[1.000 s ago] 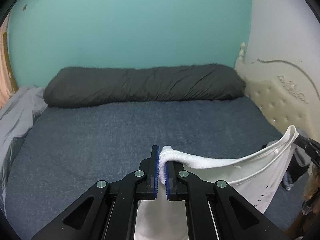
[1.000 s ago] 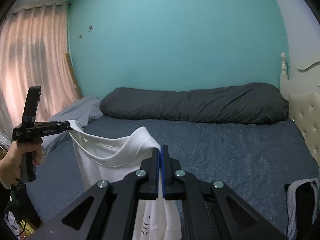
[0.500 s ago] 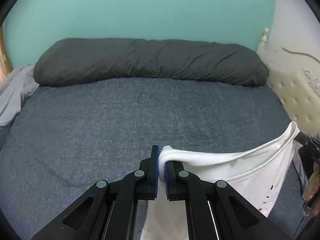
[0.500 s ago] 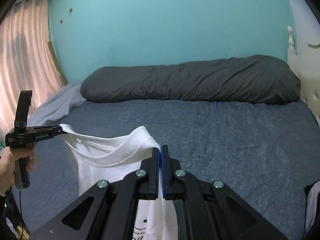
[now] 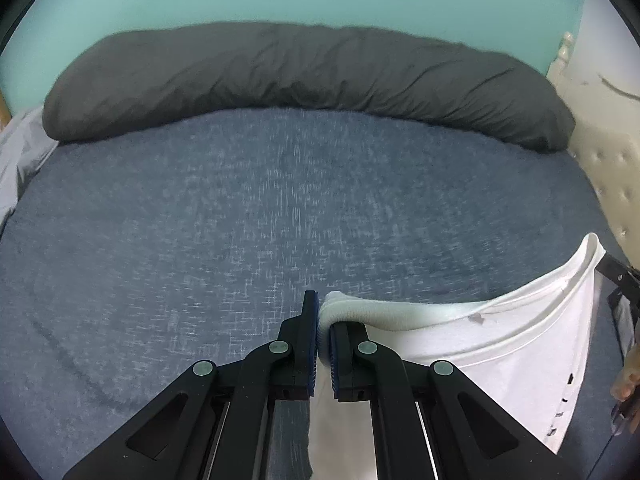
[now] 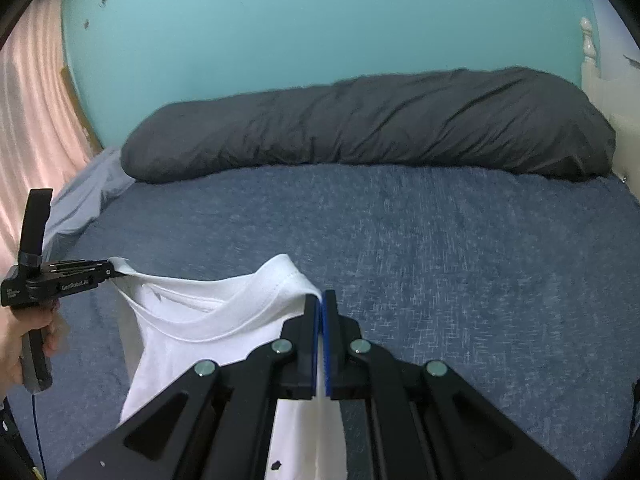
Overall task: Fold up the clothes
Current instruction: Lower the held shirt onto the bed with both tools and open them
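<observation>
A white T-shirt hangs stretched between both grippers above the blue bed sheet. My left gripper is shut on one shoulder by the ribbed collar. In the right wrist view my right gripper is shut on the other shoulder of the shirt, whose body drops below the jaws. That view also shows the left gripper at far left, held by a hand, pinching the far shoulder. The right gripper's tip shows at the right edge of the left wrist view.
A long dark grey rolled duvet lies across the far side of the bed against a teal wall. A cream tufted headboard stands to the right. Pale grey bedding and a pink curtain are at the left.
Both grippers have come forward over the bed and lower, carrying the stretched shirt with them. The duvet and sheet now look closer and larger. Both grips are unchanged.
</observation>
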`<state>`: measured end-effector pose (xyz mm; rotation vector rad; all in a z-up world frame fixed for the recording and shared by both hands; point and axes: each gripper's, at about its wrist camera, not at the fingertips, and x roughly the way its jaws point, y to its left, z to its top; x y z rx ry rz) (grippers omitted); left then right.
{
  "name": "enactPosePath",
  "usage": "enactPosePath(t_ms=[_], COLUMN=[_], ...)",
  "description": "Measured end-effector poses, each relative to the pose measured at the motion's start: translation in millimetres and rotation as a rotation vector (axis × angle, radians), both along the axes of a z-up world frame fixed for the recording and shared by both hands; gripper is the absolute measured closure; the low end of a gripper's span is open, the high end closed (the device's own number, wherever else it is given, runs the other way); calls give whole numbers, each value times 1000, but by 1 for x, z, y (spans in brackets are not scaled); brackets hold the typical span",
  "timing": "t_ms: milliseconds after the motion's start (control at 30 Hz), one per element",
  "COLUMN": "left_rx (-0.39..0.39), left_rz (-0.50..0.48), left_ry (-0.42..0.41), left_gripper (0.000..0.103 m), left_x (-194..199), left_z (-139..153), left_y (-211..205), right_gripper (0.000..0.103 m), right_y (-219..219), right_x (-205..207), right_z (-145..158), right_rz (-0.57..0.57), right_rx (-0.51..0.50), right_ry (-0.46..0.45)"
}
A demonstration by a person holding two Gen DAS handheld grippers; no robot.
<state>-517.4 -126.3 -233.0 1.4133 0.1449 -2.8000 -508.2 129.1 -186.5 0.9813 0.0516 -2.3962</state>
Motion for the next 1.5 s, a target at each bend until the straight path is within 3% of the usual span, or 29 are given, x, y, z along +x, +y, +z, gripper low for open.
enactPosePath(t_ms=[367, 567, 733, 800, 833, 867, 1033, 1133, 1233, 1333, 1500], left_rx=[-6, 17, 60, 72, 85, 103, 151, 155, 207, 258, 250], left_rz=[10, 28, 12, 1, 0, -1, -6, -5, -8, -6, 15], left_ry=[-115, -161, -171, -170, -169, -162, -128, -121, -139, -154, -177], left_gripper=[98, 97, 91, 76, 59, 48, 42, 31, 31, 29, 23], left_x=[-38, -46, -49, -49, -49, -48, -37, -27, -19, -12, -9], left_z=[-90, -119, -117, -110, -106, -101, -73, -63, -63, -62, -62], left_y=[3, 7, 6, 5, 4, 2, -9, -18, -26, -34, -28], right_gripper=[102, 102, 102, 102, 102, 102, 101, 100, 100, 92, 84], right_y=[-18, -12, -7, -6, -6, -5, -1, 1, 10, 19, 27], right_x=[-37, -44, -45, -42, -41, -40, -34, -29, -23, -18, -14], right_z=[-97, -132, -137, -135, -134, -132, -121, -115, -107, -102, -100], right_rz=[-3, -26, -31, -25, -27, -37, -35, -41, -73, -86, -123], right_rx=[52, 62, 54, 39, 31, 24, -49, -21, -39, -73, -78], right_ry=[-141, -189, -196, -190, -187, -185, -216, -233, -242, -277, -298])
